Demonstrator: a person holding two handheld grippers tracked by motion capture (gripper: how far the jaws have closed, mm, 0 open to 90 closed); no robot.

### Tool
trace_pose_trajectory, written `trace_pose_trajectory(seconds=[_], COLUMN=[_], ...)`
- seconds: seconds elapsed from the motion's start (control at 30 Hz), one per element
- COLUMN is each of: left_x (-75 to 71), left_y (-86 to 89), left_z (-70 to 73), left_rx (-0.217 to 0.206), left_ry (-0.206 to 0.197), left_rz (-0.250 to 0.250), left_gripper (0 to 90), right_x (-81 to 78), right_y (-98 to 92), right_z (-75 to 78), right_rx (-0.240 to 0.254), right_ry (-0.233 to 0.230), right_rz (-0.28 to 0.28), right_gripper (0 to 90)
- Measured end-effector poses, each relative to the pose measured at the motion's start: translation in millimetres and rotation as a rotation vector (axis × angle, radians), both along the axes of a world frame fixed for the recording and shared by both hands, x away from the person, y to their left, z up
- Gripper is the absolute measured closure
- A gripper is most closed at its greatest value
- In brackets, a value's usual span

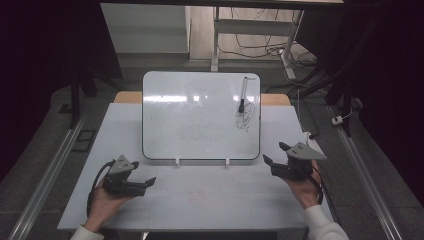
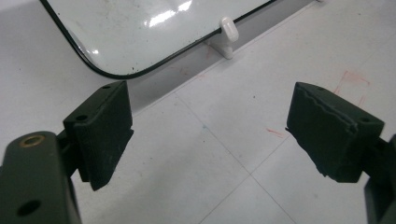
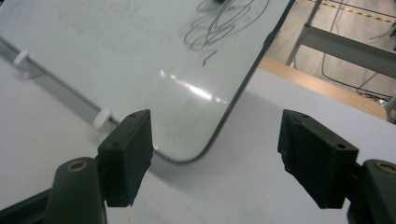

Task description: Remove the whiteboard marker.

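One white table (image 1: 200,200) on grey floor, dark surrounds. One whiteboard (image 1: 200,115) propped mid-table, scribbled top right. One marker (image 1: 243,95) on it. Left gripper (image 1: 145,184) and right gripper (image 1: 272,154): jaws apart, empty, flanking the board's lower corners.

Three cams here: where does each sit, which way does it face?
High view: above the person's side, looking forward and down at whiteboard and marker; both hands, left gripper, right gripper.
Left gripper view: between open jaws, toward the whiteboard's near corner.
Right gripper view: between open jaws, toward scribble.
All share the whiteboard.
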State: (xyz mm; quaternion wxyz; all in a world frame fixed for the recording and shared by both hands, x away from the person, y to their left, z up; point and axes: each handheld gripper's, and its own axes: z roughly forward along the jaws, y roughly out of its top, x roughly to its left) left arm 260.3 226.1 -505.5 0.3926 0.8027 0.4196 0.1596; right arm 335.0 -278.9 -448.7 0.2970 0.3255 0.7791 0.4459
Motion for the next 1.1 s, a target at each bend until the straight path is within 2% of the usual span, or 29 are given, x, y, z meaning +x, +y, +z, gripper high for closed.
trace_pose_trajectory(seconds=[0.3, 0.4, 0.43, 0.47, 0.63, 0.8, 1.1], left_x=[-0.6, -1.0, -1.2, -2.0, -3.9, -5.9, -6.7], left_y=[-3.0, -3.2, -3.6, -4.2, -6.4, -6.7, -7.6], left_z=[-2.0, -2.3, -2.5, -2.3, -2.5, -2.1, -2.6], left_rx=[0.017, 0.019, 0.02, 0.025, 0.027, 0.033, 0.04], left_ry=[-0.003, -0.011, -0.012, -0.015, -0.018, -0.027, -0.03], left_rz=[-0.021, -0.022, -0.024, -0.03, -0.04, -0.046, -0.05], left_gripper=[15.2, 15.2, 15.2, 15.2, 15.2, 15.2, 15.2], right_x=[39.8, 54.6, 54.6, 64.2, 89.7, 109.9, 132.3], right_y=[40.9, 55.3, 55.3, 64.3, 82.6, 97.4, 110.3], right_z=[47.2, 59.5, 59.5, 67.2, 83.3, 92.6, 93.8], right_rx=[0.009, 0.0, 0.0, -0.004, -0.006, -0.006, -0.023], right_ry=[0.007, 0.017, 0.017, 0.021, 0.026, 0.036, 0.064], right_rz=[-0.048, -0.061, -0.061, -0.073, -0.098, -0.124, -0.176], right_gripper=[28.4, 28.7, 28.7, 29.3, 32.4, 35.9, 40.7])
